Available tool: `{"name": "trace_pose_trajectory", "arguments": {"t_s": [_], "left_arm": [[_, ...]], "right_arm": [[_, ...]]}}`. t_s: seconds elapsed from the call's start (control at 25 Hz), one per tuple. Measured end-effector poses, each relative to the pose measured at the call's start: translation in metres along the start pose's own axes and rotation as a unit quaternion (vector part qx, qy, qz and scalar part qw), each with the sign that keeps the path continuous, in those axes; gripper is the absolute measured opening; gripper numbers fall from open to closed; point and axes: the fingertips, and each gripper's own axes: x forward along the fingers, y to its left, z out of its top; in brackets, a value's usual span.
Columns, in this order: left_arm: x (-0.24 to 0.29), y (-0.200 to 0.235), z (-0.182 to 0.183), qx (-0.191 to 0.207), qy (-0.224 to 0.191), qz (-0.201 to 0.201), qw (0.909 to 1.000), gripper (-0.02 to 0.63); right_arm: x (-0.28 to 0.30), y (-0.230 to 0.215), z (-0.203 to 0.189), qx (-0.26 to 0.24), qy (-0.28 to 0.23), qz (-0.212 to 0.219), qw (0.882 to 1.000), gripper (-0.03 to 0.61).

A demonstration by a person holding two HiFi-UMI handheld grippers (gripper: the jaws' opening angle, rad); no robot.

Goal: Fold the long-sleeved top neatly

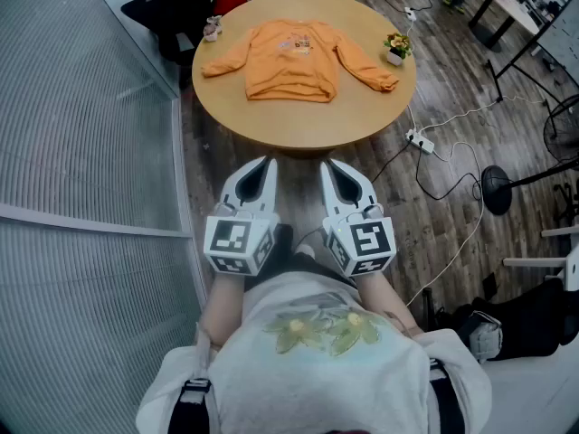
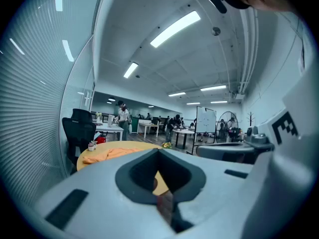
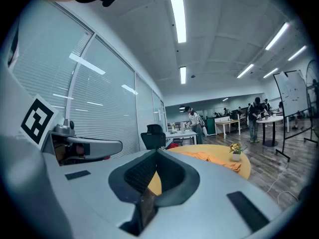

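An orange long-sleeved top [image 1: 291, 60] lies flat, front up, on a round wooden table [image 1: 298, 129], both sleeves spread out to the sides. In the left gripper view the top [image 2: 107, 153] shows far ahead, and in the right gripper view the top [image 3: 209, 156] shows the same way. My left gripper [image 1: 266, 161] and right gripper [image 1: 328, 164] hang side by side in the air, short of the table's near edge. Both are shut with nothing between the jaws. The left gripper [image 2: 158, 151] and right gripper [image 3: 157, 152] point almost level toward the table.
A small potted plant [image 1: 395, 48] stands by the right sleeve and a small pot [image 1: 212, 30] by the left sleeve. A glass wall with blinds [image 1: 81, 134] runs along the left. A black chair [image 1: 172, 7] stands behind the table. A power strip and cables [image 1: 422, 140] lie on the floor at the right.
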Motion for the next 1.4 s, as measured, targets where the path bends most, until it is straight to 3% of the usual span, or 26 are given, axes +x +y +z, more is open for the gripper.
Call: {"name": "trace_pose_trajectory", "arguments": {"t_s": [0.6,0.68,0.76,0.8,0.84,1.4], "left_arm": [[0.056,0.054,-0.009,0.005,0.029,0.005,0.9995,0.005],[0.069,0.067,-0.009,0.003,0.034,0.001,0.9994,0.048],[0.084,0.079,-0.006,0.005,0.034,-0.008,0.9994,0.154],[0.091,0.085,-0.004,0.008,0.034,-0.011,0.9993,0.232],[0.098,0.092,-0.002,0.011,0.033,-0.012,0.9993,0.253],[0.178,0.192,0.01,-0.008,0.048,-0.02,0.9986,0.267]], "right_arm": [[0.076,-0.018,-0.005,0.009,0.019,-0.027,0.999,0.02],[0.092,-0.024,-0.007,0.012,0.026,-0.033,0.999,0.042],[0.109,-0.031,-0.009,0.018,0.036,-0.037,0.998,0.198],[0.118,-0.036,-0.009,0.021,0.04,-0.041,0.998,0.207],[0.126,-0.04,-0.009,0.024,0.044,-0.046,0.998,0.22],[0.219,-0.066,-0.004,0.031,0.061,-0.078,0.995,0.235]]}}
